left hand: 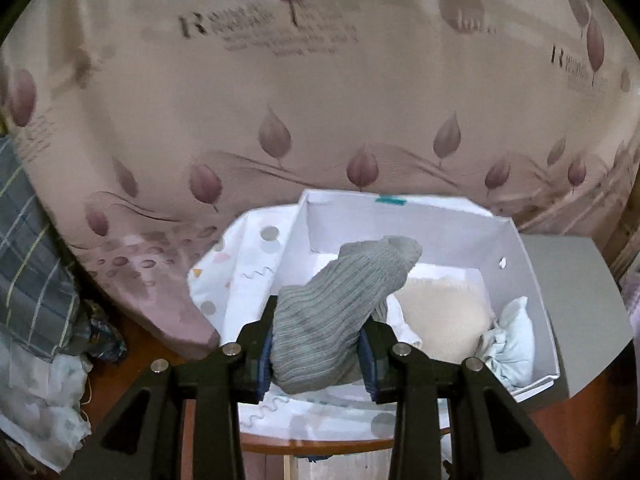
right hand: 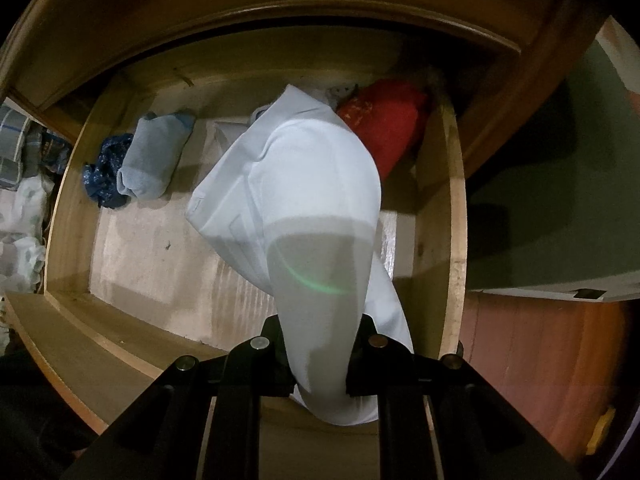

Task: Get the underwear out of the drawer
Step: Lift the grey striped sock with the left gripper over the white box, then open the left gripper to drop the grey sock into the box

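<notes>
In the left wrist view my left gripper (left hand: 318,344) is shut on a grey ribbed garment (left hand: 344,300) and holds it over the near rim of a white box (left hand: 516,256). The box holds a cream cloth (left hand: 444,312) and a crumpled pale blue cloth (left hand: 510,344). In the right wrist view my right gripper (right hand: 318,356) is shut on a white garment (right hand: 304,184) and holds it above the open wooden drawer (right hand: 452,216). In the drawer lie a folded light blue garment (right hand: 154,156), a dark blue patterned one (right hand: 104,172) and a red one (right hand: 386,124).
A pink leaf-print bedspread (left hand: 320,92) fills the space behind the box. A white patterned cloth (left hand: 248,256) lies under the box on a round wooden top (left hand: 320,446). Plaid fabric (left hand: 28,248) hangs at left. A grey-green surface (right hand: 560,200) lies right of the drawer.
</notes>
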`<state>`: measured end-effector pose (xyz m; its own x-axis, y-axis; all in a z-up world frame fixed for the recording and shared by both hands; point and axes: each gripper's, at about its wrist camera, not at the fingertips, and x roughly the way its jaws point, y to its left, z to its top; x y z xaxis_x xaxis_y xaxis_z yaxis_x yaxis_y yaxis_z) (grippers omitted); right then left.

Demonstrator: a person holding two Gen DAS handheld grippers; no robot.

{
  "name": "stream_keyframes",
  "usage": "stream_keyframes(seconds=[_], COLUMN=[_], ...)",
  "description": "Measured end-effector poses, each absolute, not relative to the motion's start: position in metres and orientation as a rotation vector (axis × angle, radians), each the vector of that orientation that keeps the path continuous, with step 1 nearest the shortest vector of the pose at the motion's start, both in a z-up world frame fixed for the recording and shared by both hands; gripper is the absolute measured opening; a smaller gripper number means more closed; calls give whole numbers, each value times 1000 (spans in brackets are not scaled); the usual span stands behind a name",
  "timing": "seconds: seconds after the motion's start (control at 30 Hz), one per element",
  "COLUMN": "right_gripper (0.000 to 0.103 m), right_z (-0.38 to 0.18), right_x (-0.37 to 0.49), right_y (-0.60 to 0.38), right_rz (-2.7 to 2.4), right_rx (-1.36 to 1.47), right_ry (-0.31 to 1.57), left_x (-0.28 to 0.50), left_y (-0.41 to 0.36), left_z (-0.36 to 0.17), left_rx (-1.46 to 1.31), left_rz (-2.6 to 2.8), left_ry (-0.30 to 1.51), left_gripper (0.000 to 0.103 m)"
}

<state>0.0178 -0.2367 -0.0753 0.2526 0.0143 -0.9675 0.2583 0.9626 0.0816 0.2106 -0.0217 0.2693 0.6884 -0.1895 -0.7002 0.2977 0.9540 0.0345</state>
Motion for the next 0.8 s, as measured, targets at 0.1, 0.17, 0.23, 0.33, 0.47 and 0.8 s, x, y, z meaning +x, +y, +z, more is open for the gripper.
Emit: stream_keyframes(seconds=[0.1,0.17,0.23,0.33,0.47,0.8], right_gripper=[14,14,14,14,14,14], right_z=[-76,-76,-76,-77,-77,-77], right_x=[18,18,18,19,19,20], right_y=[-235,-235,-234,-233,-232,-232], right_rz=[-163,-160,-158,-156,-151,-145], right_rx=[236,240,239,240,239,243], right_ry=[1311,1314,1315,1319,1323,1329], left_x=[224,230,235,240,241,231], left_y=[-33,-39,-41,-42,-40,-42], left_z=[251,240,230,216,201,193], left_rx=[185,206,215,201,175,149], left_rz=[-277,-263,-255,-243,-226,-157], left_ry=[803,813,832,873,922,957], left_gripper=[35,35,35,35,35,35])
